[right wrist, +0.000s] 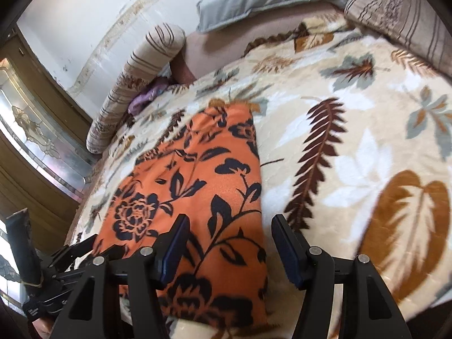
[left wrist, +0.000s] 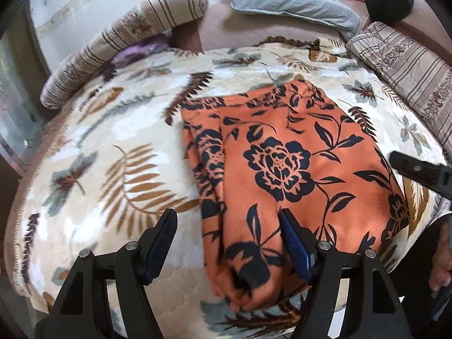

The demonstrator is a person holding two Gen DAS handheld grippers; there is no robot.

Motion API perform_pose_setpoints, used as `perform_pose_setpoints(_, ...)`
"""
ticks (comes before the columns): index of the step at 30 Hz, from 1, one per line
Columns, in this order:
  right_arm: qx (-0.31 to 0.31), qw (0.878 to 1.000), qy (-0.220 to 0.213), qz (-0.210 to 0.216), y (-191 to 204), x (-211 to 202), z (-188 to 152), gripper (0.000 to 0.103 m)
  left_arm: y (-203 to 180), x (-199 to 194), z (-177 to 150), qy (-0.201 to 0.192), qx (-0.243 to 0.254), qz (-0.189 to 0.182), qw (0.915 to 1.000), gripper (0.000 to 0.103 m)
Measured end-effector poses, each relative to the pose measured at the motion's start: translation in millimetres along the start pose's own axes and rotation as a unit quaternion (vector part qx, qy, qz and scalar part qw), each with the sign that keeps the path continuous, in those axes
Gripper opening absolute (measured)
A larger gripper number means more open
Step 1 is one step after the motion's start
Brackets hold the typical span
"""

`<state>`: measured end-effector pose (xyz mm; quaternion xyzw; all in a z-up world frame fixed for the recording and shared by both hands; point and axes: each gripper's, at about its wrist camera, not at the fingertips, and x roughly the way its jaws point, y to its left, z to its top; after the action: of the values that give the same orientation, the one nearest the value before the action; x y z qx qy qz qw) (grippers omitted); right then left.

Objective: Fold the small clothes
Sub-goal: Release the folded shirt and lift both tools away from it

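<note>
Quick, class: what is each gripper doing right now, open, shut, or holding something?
Left gripper: open, holding nothing, fingers over the orange cloth's near edge.
Right gripper: open, holding nothing, above the same cloth.

Cream plush blanket with brown and grey leaf print [left wrist: 113,147] fills mid-frame. Grey pillow [left wrist: 291,2] top centre; striped beige bolster [left wrist: 124,39] upper left; crumpled purple cloth [left wrist: 138,50] tucked just beside it.

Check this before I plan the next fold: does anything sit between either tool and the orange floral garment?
Nothing visible does. The left tool and right tool both hang open right over the near end of the orange floral garment, which lies on the leaf-print blanket with nothing on top.
</note>
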<state>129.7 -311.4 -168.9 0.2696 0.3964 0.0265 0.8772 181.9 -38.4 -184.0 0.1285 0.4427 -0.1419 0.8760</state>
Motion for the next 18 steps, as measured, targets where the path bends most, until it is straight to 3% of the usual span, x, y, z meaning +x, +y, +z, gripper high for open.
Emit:
perform_pose_setpoints(8, -0.049, 0.997, -0.066, -0.011, 29, -69, 4, 0.065, 9, -55, 9, -0.054, -0.027, 0.055, 0.9967, 0.075)
perform_pose_setpoints(10, -0.059, 0.996, -0.072, -0.012, 39, -79, 5, 0.069, 12, -71, 12, -0.067, -0.036, 0.066, 0.9950, 0.079)
perform_pose_setpoints(12, -0.072, 0.994, -0.077, -0.011, 51, -90, 2, 0.070, 15, -84, 14, -0.080, -0.045, 0.072, 0.9932, 0.088)
perform_pose_setpoints(18, -0.109, 0.990, -0.087, -0.026, 80, -115, -7, 0.071, 11, -126, 18, -0.125, -0.050, 0.098, 0.9861, 0.090)
